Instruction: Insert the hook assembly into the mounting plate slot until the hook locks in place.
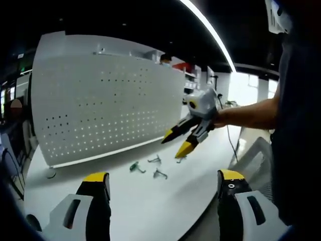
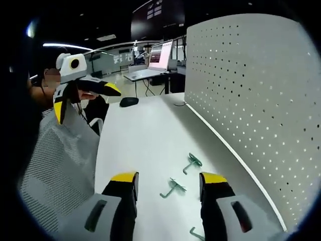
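On table (image 2: 140,140), hooks (image 2: 174,187) flat, stems askew

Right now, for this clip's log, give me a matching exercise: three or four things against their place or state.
Things:
1. pegboard
2. hooks
3. right gripper
4. laptop

Places or states:
A. lying loose on the white table
B. on a far desk, screen lit
C. standing upright along the table's edge
D. held in the air, fingers open

Pairs: 1-C, 2-A, 3-D, 4-B
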